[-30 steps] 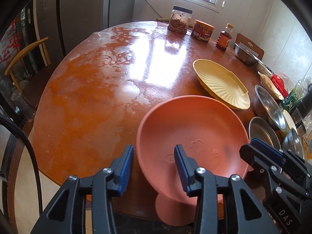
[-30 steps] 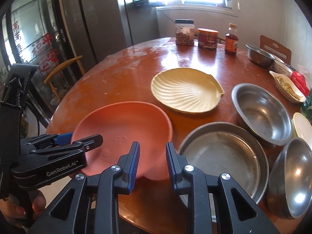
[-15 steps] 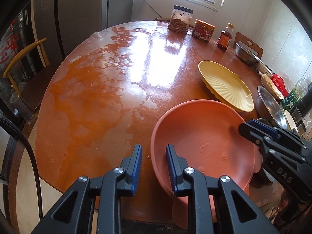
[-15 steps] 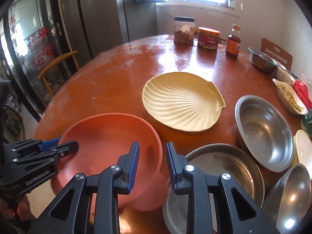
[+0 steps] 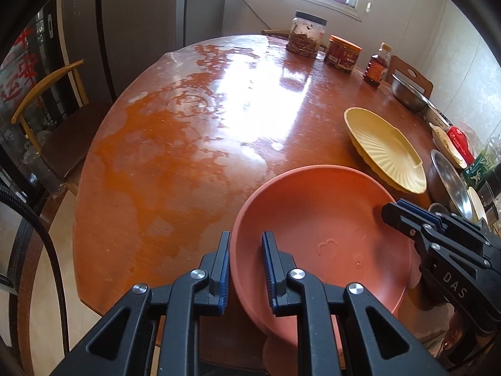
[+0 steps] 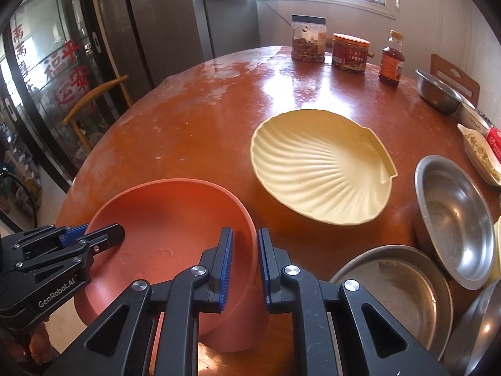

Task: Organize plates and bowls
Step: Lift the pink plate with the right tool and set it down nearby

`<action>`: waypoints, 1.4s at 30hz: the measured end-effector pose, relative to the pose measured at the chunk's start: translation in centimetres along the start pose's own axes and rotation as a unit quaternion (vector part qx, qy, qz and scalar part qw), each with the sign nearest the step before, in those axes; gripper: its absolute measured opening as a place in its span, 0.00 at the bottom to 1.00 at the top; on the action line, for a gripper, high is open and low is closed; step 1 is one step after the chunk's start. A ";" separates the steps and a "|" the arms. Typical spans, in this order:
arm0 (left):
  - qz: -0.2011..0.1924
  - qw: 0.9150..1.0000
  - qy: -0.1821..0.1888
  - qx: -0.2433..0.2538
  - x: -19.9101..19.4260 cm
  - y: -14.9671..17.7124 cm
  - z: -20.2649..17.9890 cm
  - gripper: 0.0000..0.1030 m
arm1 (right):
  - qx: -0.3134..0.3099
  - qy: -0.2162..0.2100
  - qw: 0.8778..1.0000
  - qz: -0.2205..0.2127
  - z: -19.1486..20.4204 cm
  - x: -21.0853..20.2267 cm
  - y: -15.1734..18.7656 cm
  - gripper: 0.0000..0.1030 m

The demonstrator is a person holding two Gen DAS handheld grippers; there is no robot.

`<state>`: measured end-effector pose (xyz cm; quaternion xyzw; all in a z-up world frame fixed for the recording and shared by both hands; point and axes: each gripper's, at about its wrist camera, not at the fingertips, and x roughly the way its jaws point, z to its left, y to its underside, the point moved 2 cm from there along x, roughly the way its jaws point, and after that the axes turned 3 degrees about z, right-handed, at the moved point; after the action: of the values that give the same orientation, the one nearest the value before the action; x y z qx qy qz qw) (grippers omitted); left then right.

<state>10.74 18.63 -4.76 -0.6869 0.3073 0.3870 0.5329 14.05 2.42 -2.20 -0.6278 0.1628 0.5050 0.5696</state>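
Observation:
A salmon-pink footed bowl point(image 5: 325, 228) is held tilted above the near edge of the round wooden table point(image 5: 188, 131). My left gripper point(image 5: 245, 269) is shut on its left rim. My right gripper point(image 6: 245, 263) is shut on its right rim, with the bowl point(image 6: 169, 219) to its left. Each gripper shows in the other's view: the right one point(image 5: 407, 216) and the left one point(image 6: 94, 235). A cream shell-shaped plate point(image 6: 319, 169) lies beyond the bowl and also shows in the left wrist view point(image 5: 385, 150).
Steel bowls point(image 6: 454, 216) and a steel pan point(image 6: 397, 285) crowd the table's right side. Two jars point(image 6: 308, 39) and a sauce bottle point(image 6: 390, 59) stand at the far edge. A small steel bowl point(image 6: 438, 92) and snack dish point(image 6: 479, 150) sit far right. A wooden chair point(image 5: 56, 119) stands left.
My left gripper closed onto the bowl's left rim. The bowl, gripped on both sides, has risen and shifted a little over the table's near edge.

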 end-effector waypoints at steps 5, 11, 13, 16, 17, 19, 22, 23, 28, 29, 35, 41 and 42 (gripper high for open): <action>-0.003 1.000 -0.004 -0.009 0.2 -0.8 1.5 0.19 | -0.006 -0.006 1.000 0.001 1.3 0.7 -0.7 0.16; -0.001 1.000 -0.009 -0.017 0.5 -1.5 2.6 0.20 | -0.007 -0.013 1.000 0.006 2.1 1.4 -1.6 0.16; -0.001 1.000 -0.011 -0.021 0.5 -1.8 3.1 0.20 | -0.006 -0.016 1.000 0.008 2.3 1.7 -1.9 0.16; -0.001 1.000 -0.013 -0.024 0.6 -2.1 3.6 0.20 | -0.010 -0.018 1.000 0.009 2.8 2.1 -2.3 0.16; -0.002 1.000 -0.015 -0.023 0.7 -2.3 3.7 0.20 | -0.009 -0.019 1.000 0.009 2.9 2.1 -2.3 0.16; -0.003 1.000 -0.018 -0.025 0.7 -2.5 3.9 0.21 | -0.008 -0.021 1.000 0.009 3.0 2.2 -2.4 0.16; -0.005 1.000 -0.018 -0.025 0.7 -2.7 3.9 0.21 | -0.006 -0.023 1.000 0.008 3.1 2.3 -2.3 0.16; -0.005 1.000 -0.018 -0.025 0.7 -2.7 3.9 0.21 | -0.006 -0.025 1.000 0.008 3.2 2.2 -2.2 0.16; -0.005 0.999 -0.016 -0.038 0.6 -3.0 4.3 0.21 | -0.009 -0.030 1.000 0.001 3.1 1.9 -2.3 0.17; -0.006 0.999 -0.014 -0.039 0.6 -3.0 4.3 0.21 | -0.009 -0.031 0.999 0.000 3.0 1.9 -2.3 0.17; -0.017 0.999 -0.024 -0.041 -0.3 -3.1 4.0 0.21 | 0.006 -0.037 0.999 -0.007 2.0 1.2 -2.2 0.18; -0.036 0.998 -0.029 -0.042 -2.3 -3.4 3.2 0.32 | 0.033 -0.034 0.999 -0.025 0.0 -0.4 -1.9 0.19; -0.039 0.998 -0.029 -0.041 -2.5 -3.4 3.1 0.33 | 0.039 -0.035 0.998 -0.028 -0.4 -0.8 -1.8 0.20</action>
<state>11.64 22.45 -1.30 -0.7081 0.2490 0.3979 0.5275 15.31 2.28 -0.64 -0.5913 0.1452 0.5037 0.6128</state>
